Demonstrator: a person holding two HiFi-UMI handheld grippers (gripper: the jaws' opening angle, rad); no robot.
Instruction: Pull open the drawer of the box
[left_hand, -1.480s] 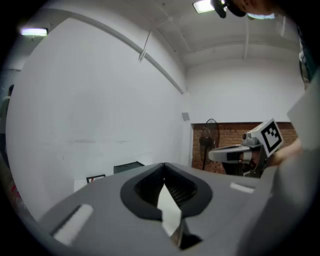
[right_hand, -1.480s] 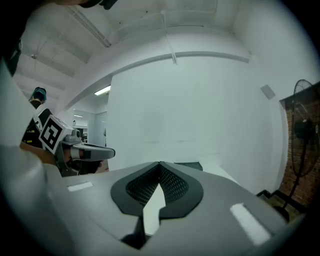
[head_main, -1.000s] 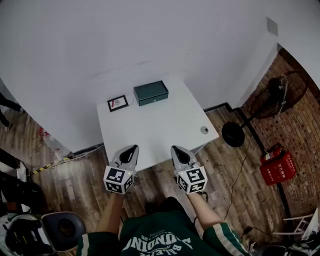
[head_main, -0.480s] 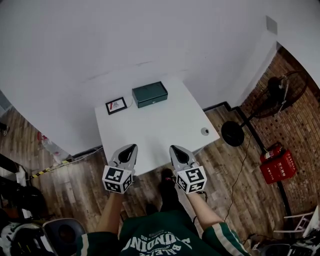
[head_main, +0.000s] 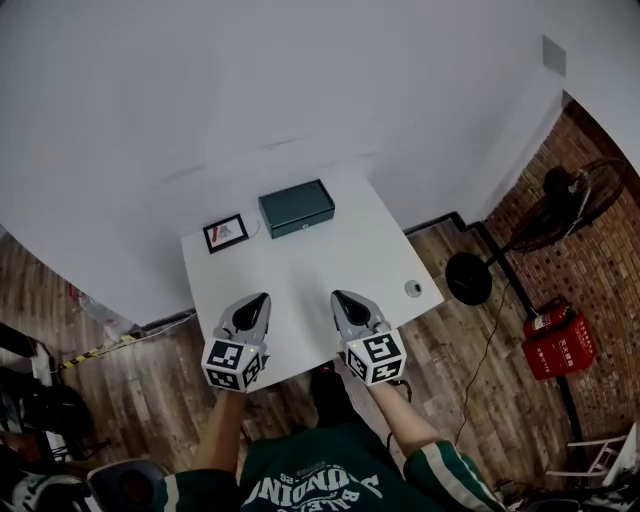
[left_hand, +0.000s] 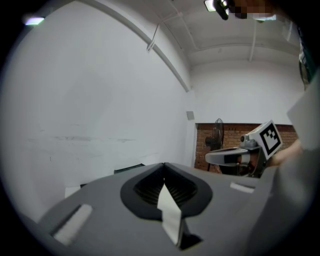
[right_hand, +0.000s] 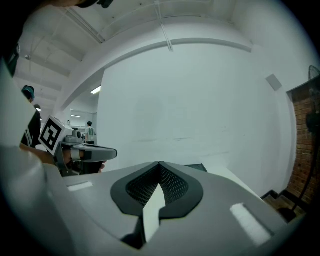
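Note:
A dark green box (head_main: 296, 207) sits at the far edge of the small white table (head_main: 330, 265), against the wall. Its top edge peeks over the jaws in the left gripper view (left_hand: 129, 169) and in the right gripper view (right_hand: 196, 167). My left gripper (head_main: 256, 299) hovers over the table's near edge, jaws together, holding nothing. My right gripper (head_main: 340, 297) hangs beside it, also shut and empty. Both are well short of the box. The drawer front is not discernible from here.
A small framed picture (head_main: 226, 232) lies left of the box. A round grommet (head_main: 413, 289) marks the table's right corner. On the wooden floor to the right are a standing fan (head_main: 570, 205) and a red case (head_main: 557, 343). A white wall rises behind the table.
The head view has shifted, so the table and box sit slightly lower and nearer. Both grippers have edged forward over the table's near edge, still shut.

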